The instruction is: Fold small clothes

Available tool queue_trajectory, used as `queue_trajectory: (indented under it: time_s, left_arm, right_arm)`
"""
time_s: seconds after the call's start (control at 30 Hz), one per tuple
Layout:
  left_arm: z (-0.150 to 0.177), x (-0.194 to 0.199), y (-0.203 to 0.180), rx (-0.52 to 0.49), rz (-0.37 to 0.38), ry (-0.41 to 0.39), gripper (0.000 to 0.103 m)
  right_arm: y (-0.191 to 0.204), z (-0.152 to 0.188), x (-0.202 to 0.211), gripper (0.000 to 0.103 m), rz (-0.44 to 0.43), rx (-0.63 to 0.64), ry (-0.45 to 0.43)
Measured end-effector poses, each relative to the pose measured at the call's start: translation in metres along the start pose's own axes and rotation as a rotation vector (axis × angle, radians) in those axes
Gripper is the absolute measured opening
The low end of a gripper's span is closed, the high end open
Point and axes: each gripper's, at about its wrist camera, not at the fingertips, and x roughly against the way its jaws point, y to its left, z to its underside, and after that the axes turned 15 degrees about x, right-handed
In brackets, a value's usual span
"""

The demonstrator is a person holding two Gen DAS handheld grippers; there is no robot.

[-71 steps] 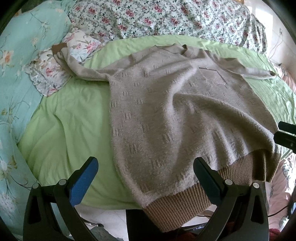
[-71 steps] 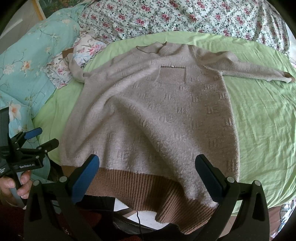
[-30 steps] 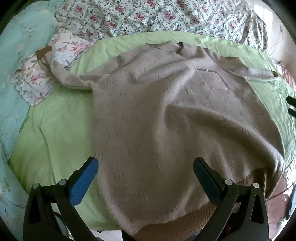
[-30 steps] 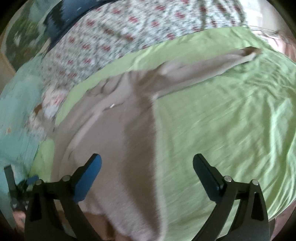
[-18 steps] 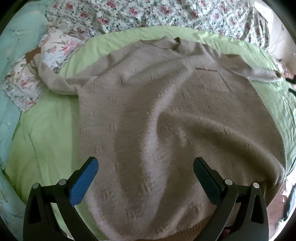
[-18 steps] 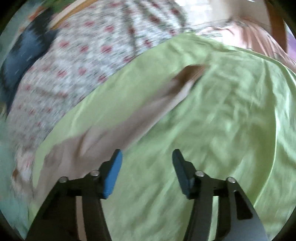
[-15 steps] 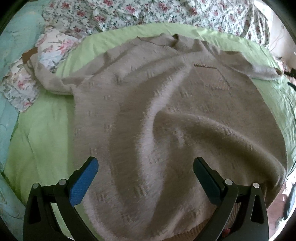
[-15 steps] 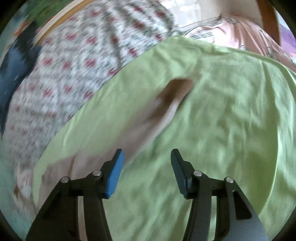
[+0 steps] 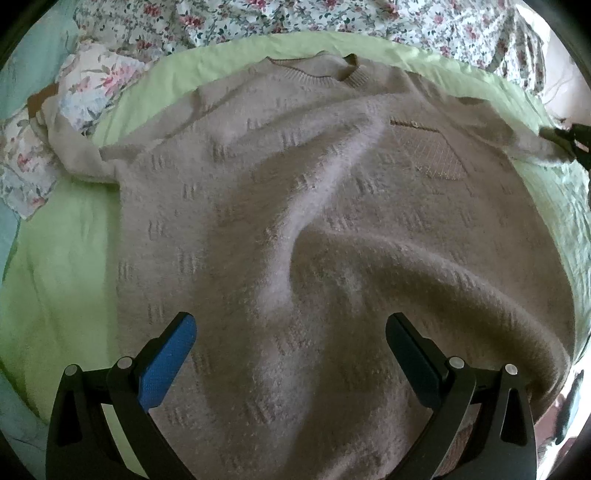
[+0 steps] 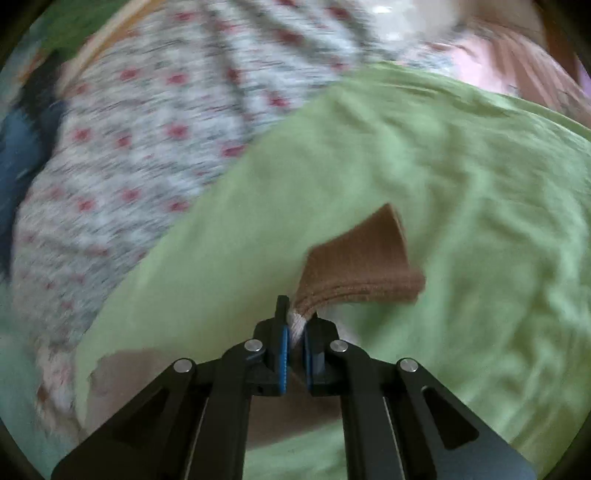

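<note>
Far left, one sleeve (image 9: pixel 74 155) trails onto a floral pillow (image 9: pixel 92 81). The left gripper (image 9: pixel 291 350) hangs over the sweater (image 9: pixel 295 221), fingers spread, gripping nothing. The sweater lies flat on the bed (image 9: pixel 55 258), ready for folding. Over right, the right gripper (image 10: pixel 293 332) pinches the other sleeve's brown cuff (image 10: pixel 362 258), likely to fold it inward.

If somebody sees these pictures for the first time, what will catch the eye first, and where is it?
The large beige sweater spread over the green sheet fills nearly the whole left wrist view, with the open left gripper hovering over its lower part. In the right wrist view, the right gripper is shut on the brown sleeve cuff, which stands out against the green. Floral bedding lies behind the sweater's collar.
</note>
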Motion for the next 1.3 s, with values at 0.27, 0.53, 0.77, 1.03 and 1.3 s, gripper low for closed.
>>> queue_trajectory:
  time_s: [0.27, 0.53, 0.77, 1.03, 1.3]
  left_arm:
    - [0.006, 0.011, 0.028, 0.06, 0.024, -0.029, 0.103]
    - [0.002, 0.019, 0.079, 0.186, 0.073, -0.041, 0.103]
    - [-0.002, 0.014, 0.112, 0.265, 0.082, -0.042, 0.103]
    - [-0.042, -0.008, 0.103, 0.254, 0.188, -0.058, 0.103]
    - [-0.11, -0.065, 0.075, 0.284, 0.341, 0.0, 0.102]
  right_arm:
    - [0.187, 0.037, -0.012, 0.007, -0.37, 0.172, 0.065]
    - [0.355, 0.092, -0.059, 0.007, -0.614, 0.318, 0.223]
    - [0.433, 0.146, -0.091, 0.007, -0.672, 0.4, 0.348]
    - [0.447, 0.185, -0.107, 0.025, -0.695, 0.398, 0.48]
    - [0.374, 0.154, -0.052, 0.05, -0.661, 0.31, 0.311]
